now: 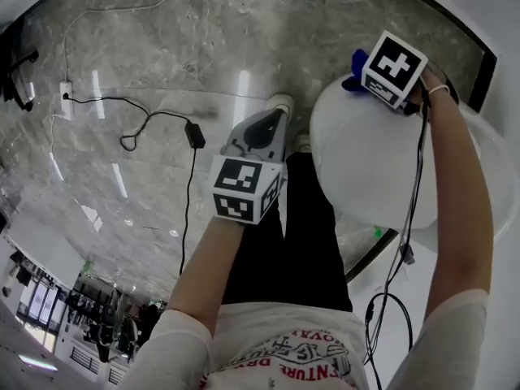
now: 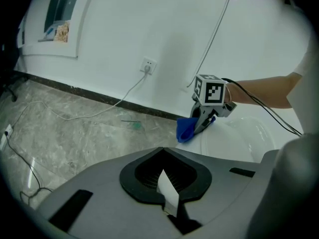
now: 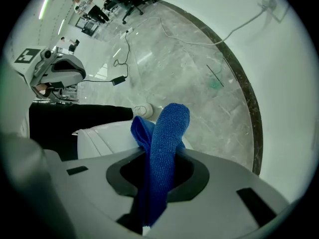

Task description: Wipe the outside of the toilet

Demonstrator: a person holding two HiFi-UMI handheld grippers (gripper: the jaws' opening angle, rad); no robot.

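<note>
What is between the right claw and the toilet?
A blue cloth, pinched in the right claw, sits between it and the white toilet. The right gripper view shows this plainly.

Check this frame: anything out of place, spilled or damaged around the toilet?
Nothing spilled or damaged. A small green scrap lies on the floor by the wall, and a power cable trails loose.

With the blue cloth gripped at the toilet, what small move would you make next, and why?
Probably lower the right gripper slightly so the blue cloth presses against the white toilet, then start a stroke along its outside. The cloth is clamped in the jaws and sits at the toilet's edge, but firm contact isn't clear.
</note>
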